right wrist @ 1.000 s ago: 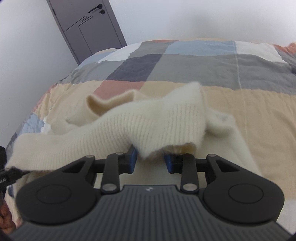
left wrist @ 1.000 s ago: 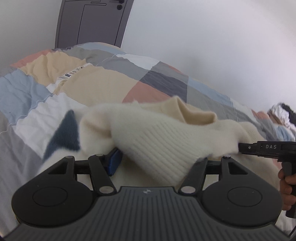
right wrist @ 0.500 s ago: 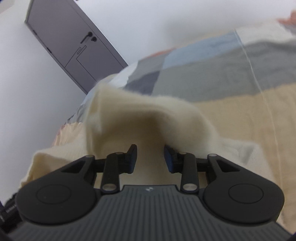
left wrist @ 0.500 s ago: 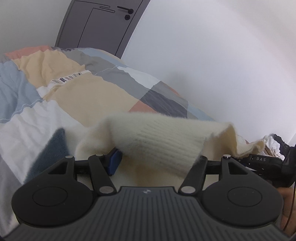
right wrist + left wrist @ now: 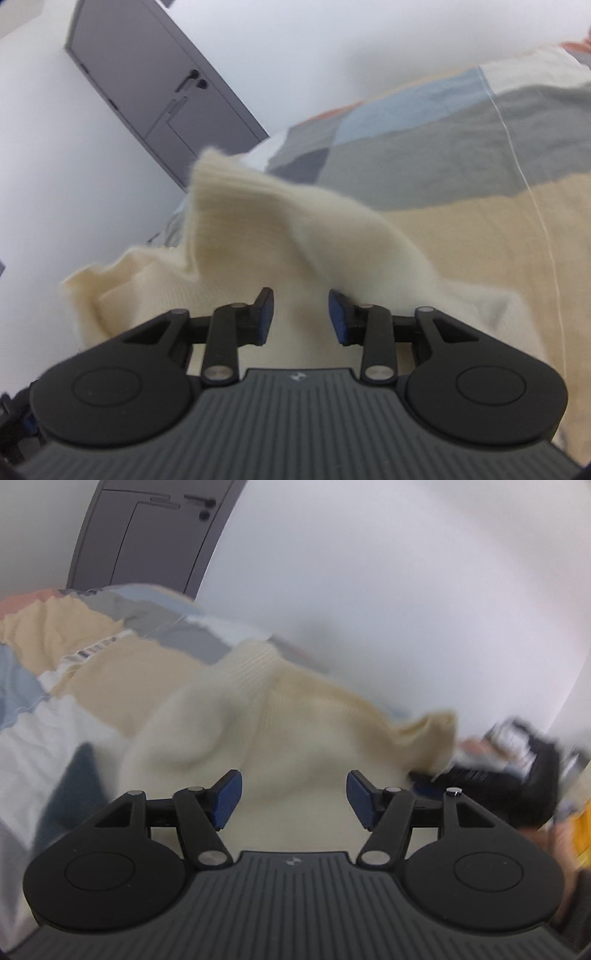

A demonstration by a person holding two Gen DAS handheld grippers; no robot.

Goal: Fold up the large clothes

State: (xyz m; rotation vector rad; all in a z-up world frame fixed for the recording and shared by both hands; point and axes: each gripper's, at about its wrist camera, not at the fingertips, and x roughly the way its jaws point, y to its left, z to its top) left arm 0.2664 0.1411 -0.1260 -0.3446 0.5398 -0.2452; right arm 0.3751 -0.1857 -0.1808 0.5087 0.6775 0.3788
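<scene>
Through the left wrist view I read the left gripper [image 5: 293,799] wide and empty above the cream knit sweater [image 5: 295,720] heaped on the patchwork duvet [image 5: 44,731]; through the right wrist view the right gripper [image 5: 300,315] stands narrower, gripping nothing, sweater [image 5: 280,221] rumpled, folding largely outstanding.

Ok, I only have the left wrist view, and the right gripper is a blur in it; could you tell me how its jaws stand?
Observer: The right gripper has its pads apart, and the cream sweater shows through the gap. I cannot tell whether they pinch it.
Operator: Thanks. Does the sweater lie flat in front of it?
Observer: No. A ribbed fold stands up just beyond the pads, peaking toward the door.
Operator: And what lies past that fold?
Observer: Grey and blue patches of the quilt, with a thin white line running down it on the right.
</scene>
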